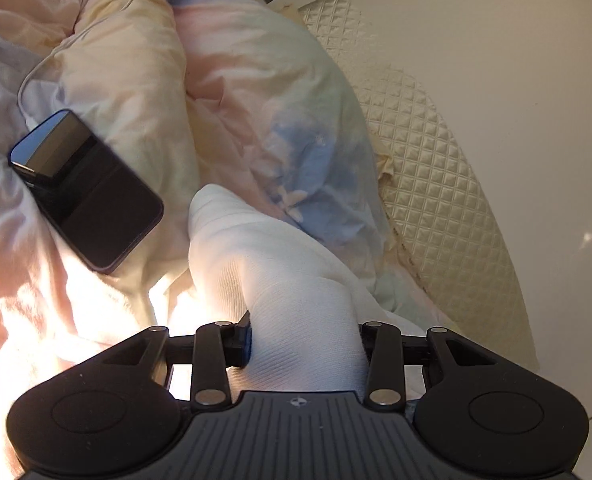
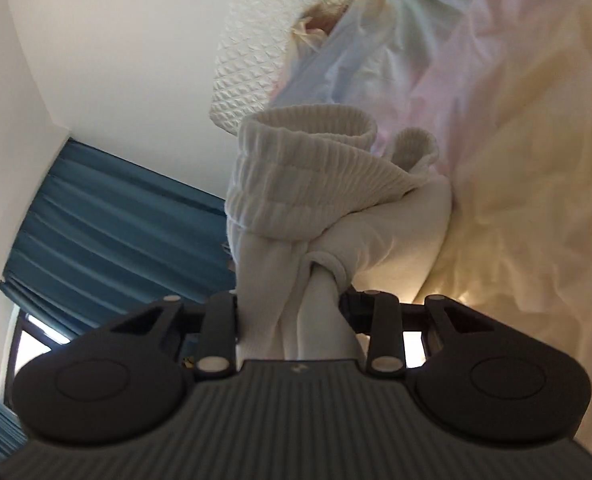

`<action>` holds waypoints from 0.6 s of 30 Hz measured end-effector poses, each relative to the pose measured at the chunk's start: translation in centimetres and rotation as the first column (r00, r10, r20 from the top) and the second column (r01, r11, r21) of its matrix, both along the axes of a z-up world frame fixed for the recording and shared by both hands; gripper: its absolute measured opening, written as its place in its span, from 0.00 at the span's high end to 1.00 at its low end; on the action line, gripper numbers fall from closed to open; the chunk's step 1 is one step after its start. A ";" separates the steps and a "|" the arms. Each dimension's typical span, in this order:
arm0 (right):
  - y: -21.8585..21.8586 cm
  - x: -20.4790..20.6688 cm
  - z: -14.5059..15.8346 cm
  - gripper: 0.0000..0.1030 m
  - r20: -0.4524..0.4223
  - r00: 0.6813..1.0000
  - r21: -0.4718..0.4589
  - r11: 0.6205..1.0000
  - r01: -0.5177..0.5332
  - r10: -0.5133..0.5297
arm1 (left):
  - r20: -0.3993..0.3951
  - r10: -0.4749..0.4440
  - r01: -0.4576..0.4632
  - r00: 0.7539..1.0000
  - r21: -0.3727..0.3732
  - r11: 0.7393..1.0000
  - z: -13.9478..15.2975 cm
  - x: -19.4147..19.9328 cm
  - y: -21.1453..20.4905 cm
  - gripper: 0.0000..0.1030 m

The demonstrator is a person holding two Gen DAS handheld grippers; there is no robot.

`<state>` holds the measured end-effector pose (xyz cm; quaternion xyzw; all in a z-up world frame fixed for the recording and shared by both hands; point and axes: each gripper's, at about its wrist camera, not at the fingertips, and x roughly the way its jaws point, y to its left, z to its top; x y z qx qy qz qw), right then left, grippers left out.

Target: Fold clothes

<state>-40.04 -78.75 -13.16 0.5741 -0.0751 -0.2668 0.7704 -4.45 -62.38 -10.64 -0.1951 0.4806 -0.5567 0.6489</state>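
A white ribbed sock (image 1: 280, 280) runs from my left gripper (image 1: 302, 340) forward over the pastel duvet (image 1: 256, 100); the jaws are shut on its near end, toe pointing away. In the right wrist view my right gripper (image 2: 292, 320) is shut on bunched white socks (image 2: 308, 184), with a ribbed cuff turned open at the top and a second cuff beside it. The bundle hangs against the duvet (image 2: 516, 160). The fingertips of both grippers are hidden by the fabric.
A black phone (image 1: 88, 188) with a white cable (image 1: 36, 76) lies on the duvet at the left. A cream quilted headboard pad (image 1: 428, 160) and white wall are to the right. Blue curtains (image 2: 108, 224) and a window are at the right gripper's left.
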 end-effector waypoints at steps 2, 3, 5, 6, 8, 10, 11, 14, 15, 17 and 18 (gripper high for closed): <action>0.1 -0.4 -1.4 0.66 0.000 1.000 0.019 1.000 -0.003 0.003 | 0.005 -0.018 0.018 1.000 0.028 0.999 -0.6 0.7 -0.5 0.61; 0.3 -0.5 -2.1 0.66 0.001 1.000 0.029 1.000 -0.003 0.003 | 0.003 -0.024 0.024 1.000 0.035 0.999 -0.9 0.9 -0.7 0.60; 0.8 -0.8 -3.5 0.66 0.004 1.000 0.054 0.999 0.004 -0.004 | -0.007 -0.025 0.025 1.000 0.053 0.998 -1.3 1.3 -0.7 0.59; 1.1 -0.9 -4.2 0.66 0.006 1.000 0.067 0.998 0.009 -0.009 | -0.014 -0.023 0.024 1.000 0.064 0.998 -1.6 1.4 -0.7 0.58; 1.9 -1.5 -5.6 0.65 0.010 1.000 0.092 0.996 0.017 -0.018 | -0.062 -0.003 0.009 0.998 0.091 0.996 -2.4 1.2 0.1 0.55; 2.6 -1.7 -6.7 0.64 0.011 1.000 0.110 0.994 0.025 -0.026 | -0.092 0.000 0.010 0.996 0.106 0.994 -2.9 1.3 0.3 0.53; 2.9 -1.8 -7.1 0.63 0.017 0.999 0.115 0.993 0.029 -0.031 | -0.087 -0.005 0.015 0.996 0.112 0.994 -3.1 1.3 0.5 0.51; 3.0 -1.9 -7.6 0.63 0.025 0.999 0.143 0.989 0.042 -0.046 | -0.062 -0.015 0.023 0.998 0.140 0.990 -3.1 1.0 0.9 0.46; 3.0 -1.9 -7.5 0.62 0.025 0.999 0.155 0.987 0.043 -0.048 | -0.041 -0.020 0.026 0.999 0.146 0.989 -2.7 0.9 1.1 0.45; 3.0 -1.9 -6.9 0.60 0.012 0.999 0.185 0.982 0.037 -0.040 | 0.011 -0.031 0.028 0.999 0.160 0.987 -1.6 0.5 1.8 0.41; 2.9 -2.0 -6.5 0.59 -0.003 1.000 0.198 0.980 0.031 -0.031 | 0.042 -0.033 0.026 0.999 0.167 0.986 -1.0 0.3 2.2 0.37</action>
